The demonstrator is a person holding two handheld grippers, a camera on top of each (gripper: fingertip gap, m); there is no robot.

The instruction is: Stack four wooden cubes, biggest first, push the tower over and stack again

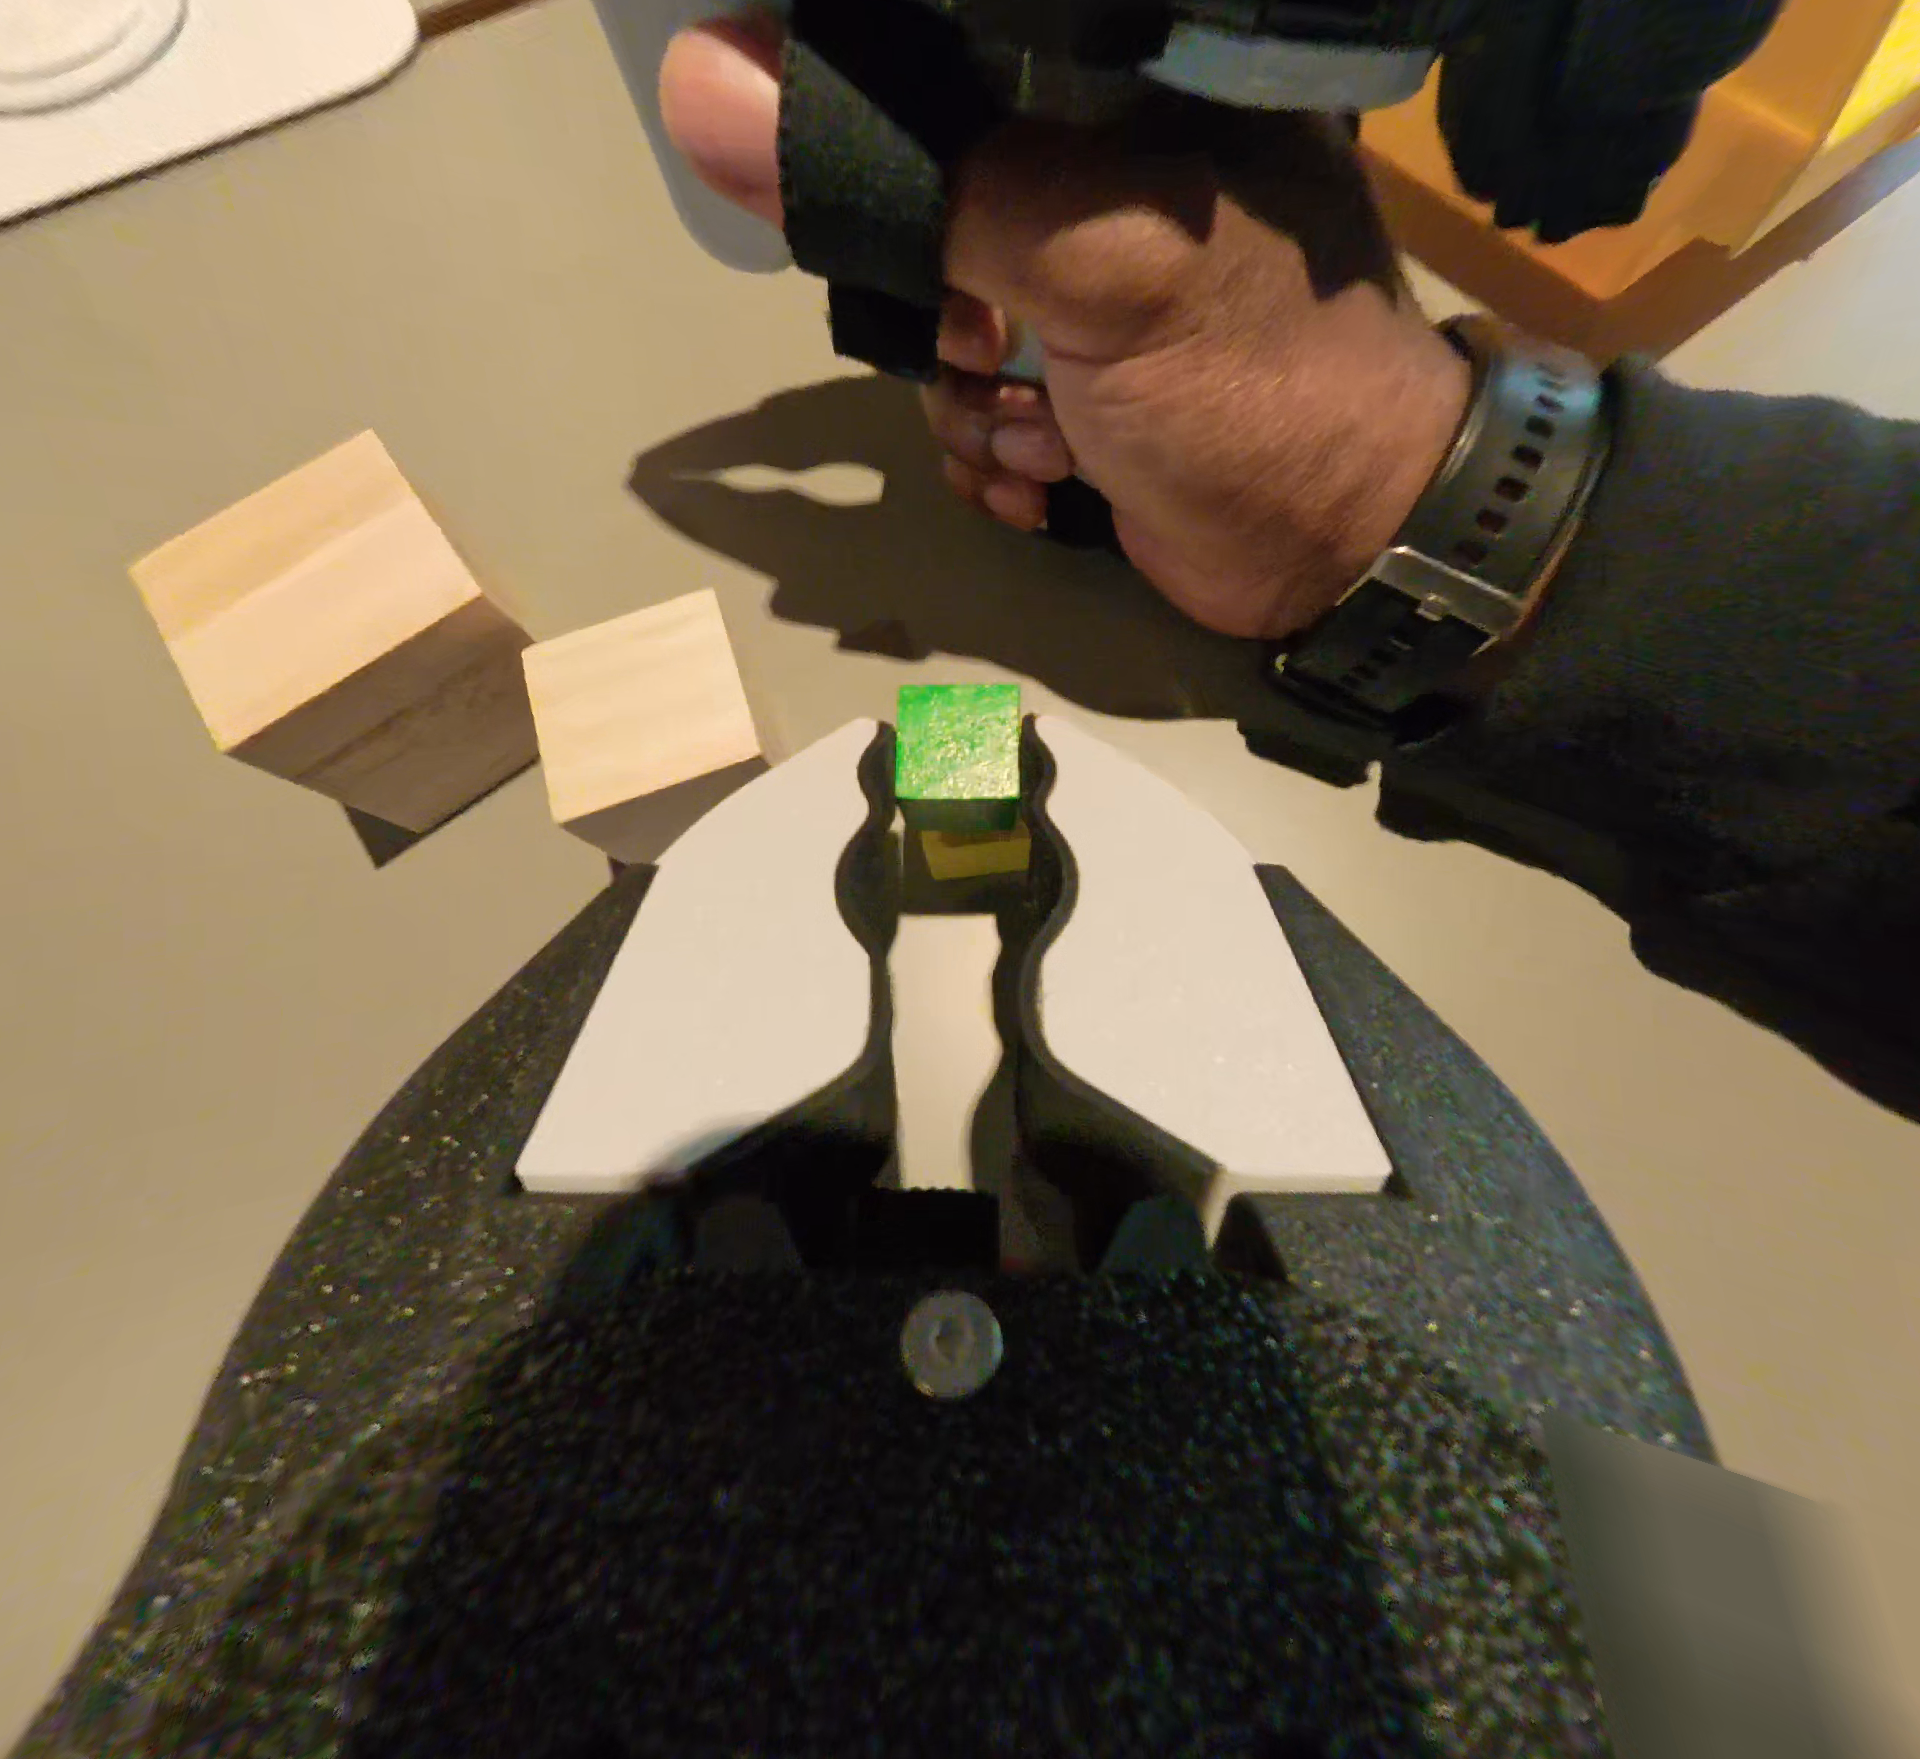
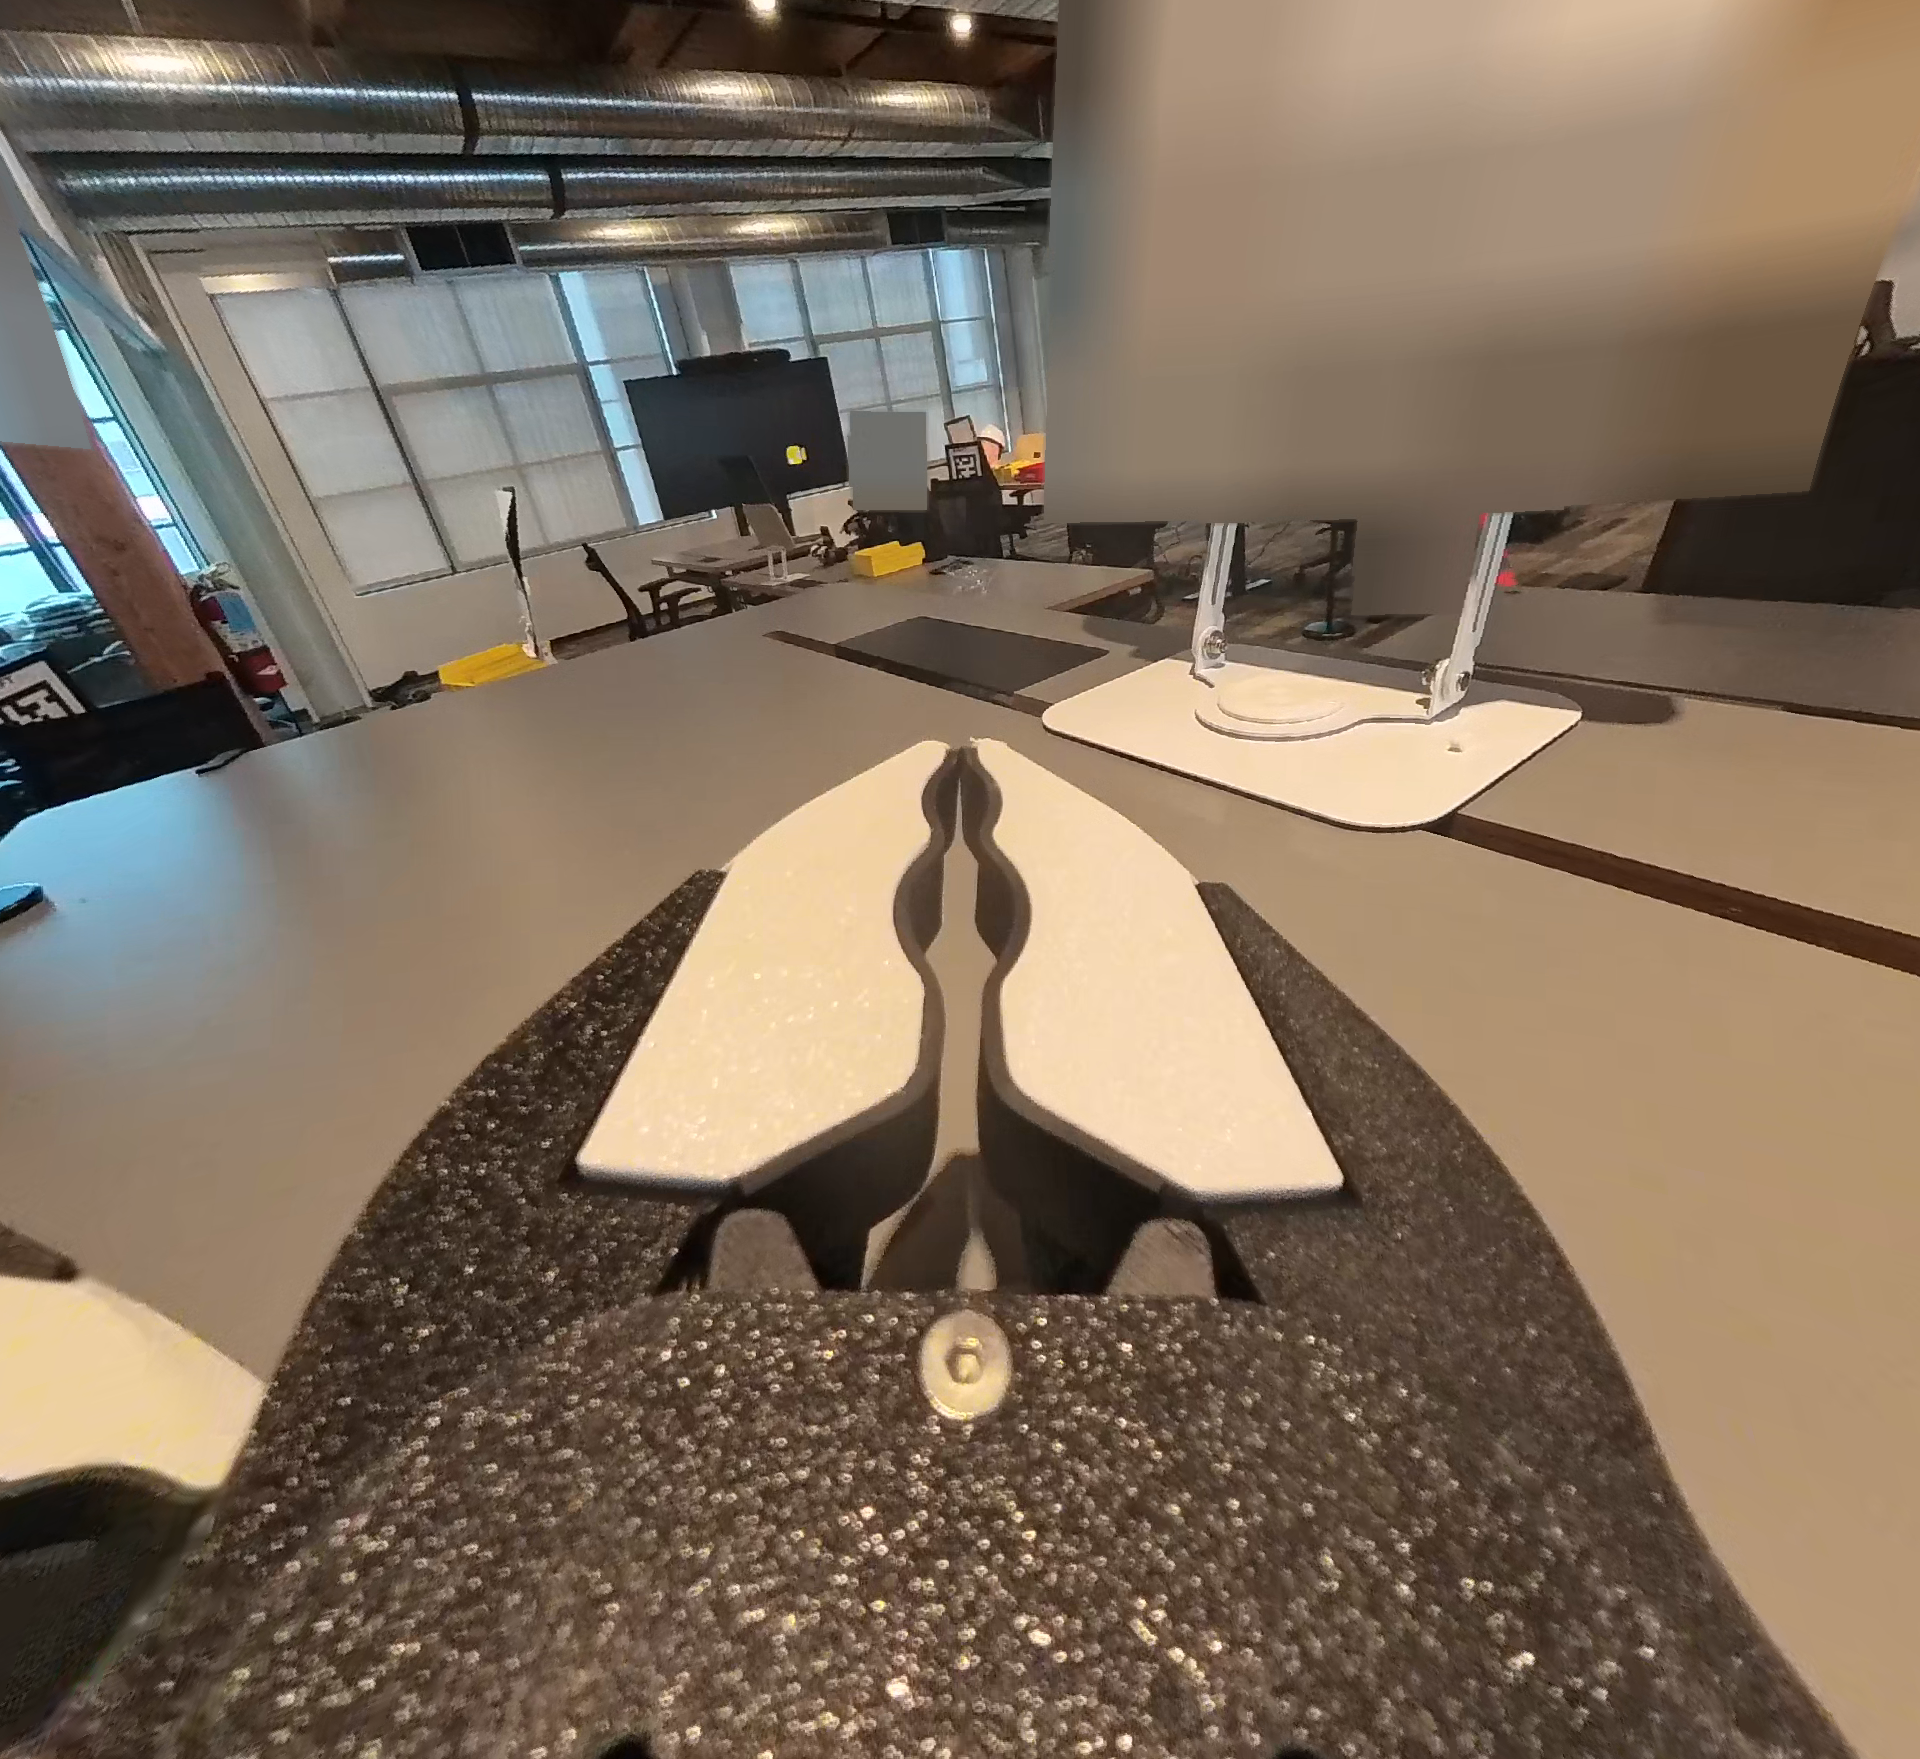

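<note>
In the left wrist view my left gripper [image 1: 956,741] is shut on a small green cube [image 1: 956,759], held between the fingertips. A small yellow cube [image 1: 971,855] shows directly under the green one; I cannot tell whether they touch. A large plain wooden cube [image 1: 322,629] and a medium plain wooden cube [image 1: 644,722] sit apart on the table [image 1: 312,1034], left of the gripper. In the right wrist view my right gripper [image 2: 964,753] is shut and empty above the table [image 2: 416,857]. No cubes show in that view.
The hand [image 1: 1195,421] holding the right gripper, with a wristwatch and dark sleeve, hovers just beyond and right of the green cube. A white stand base [image 2: 1320,753] sits at the far right and also shows in the left wrist view [image 1: 208,47]. A black mat [image 2: 971,655] lies beyond.
</note>
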